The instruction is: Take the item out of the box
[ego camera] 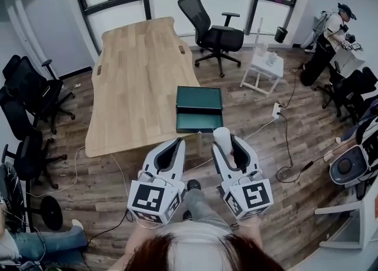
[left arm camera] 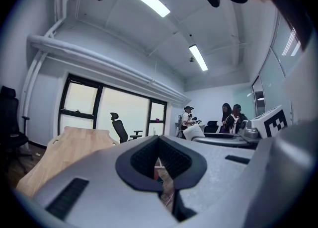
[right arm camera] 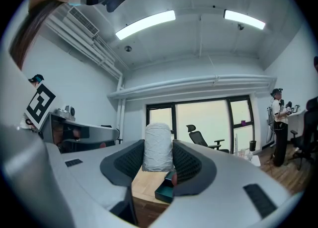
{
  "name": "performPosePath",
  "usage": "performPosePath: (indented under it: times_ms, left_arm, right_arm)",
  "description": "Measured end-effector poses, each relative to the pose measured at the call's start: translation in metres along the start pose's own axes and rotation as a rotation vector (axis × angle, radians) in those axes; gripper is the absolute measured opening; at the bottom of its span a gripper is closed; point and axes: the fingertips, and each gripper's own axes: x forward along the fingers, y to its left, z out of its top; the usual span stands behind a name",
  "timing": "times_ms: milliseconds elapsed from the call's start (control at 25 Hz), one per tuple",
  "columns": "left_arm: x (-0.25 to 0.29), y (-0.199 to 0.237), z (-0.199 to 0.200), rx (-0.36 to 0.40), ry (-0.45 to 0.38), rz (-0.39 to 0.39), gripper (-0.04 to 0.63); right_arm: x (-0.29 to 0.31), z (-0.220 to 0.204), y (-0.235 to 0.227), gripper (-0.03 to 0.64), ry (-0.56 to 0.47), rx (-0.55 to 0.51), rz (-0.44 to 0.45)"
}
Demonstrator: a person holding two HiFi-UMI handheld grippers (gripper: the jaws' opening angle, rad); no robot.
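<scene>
A white wrapped cylinder point(ego camera: 222, 139) stands upright between the jaws of my right gripper point(ego camera: 227, 141), which is shut on it and held over the wooden floor in front of the table. The right gripper view shows the same cylinder point(right arm camera: 158, 146) pressed between the dark pads point(right arm camera: 187, 162). The open green box point(ego camera: 199, 109) lies on the near right corner of the wooden table point(ego camera: 139, 69), its lid flat behind it and its inside looking empty; it sits a short way beyond the gripper. My left gripper point(ego camera: 177, 143) hangs beside the right one, shut, with nothing in it point(left arm camera: 160, 166).
Black office chairs stand at the left point(ego camera: 29, 95) and behind the table point(ego camera: 212, 30). A small white side table point(ego camera: 263, 66) and a power strip with cables point(ego camera: 276, 110) are on the floor to the right. A person point(ego camera: 333, 30) stands at the far right.
</scene>
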Motion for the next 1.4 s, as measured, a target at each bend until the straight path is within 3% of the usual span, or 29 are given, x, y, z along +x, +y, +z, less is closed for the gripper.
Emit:
performPosePath:
  times_ms: [1400]
  left_arm:
    - [-0.060, -0.038, -0.008, -0.014, -0.019, -0.016, 0.008]
  right_arm:
    - [-0.068, 0.009, 0.034, 0.192, -0.026, -0.028, -0.007]
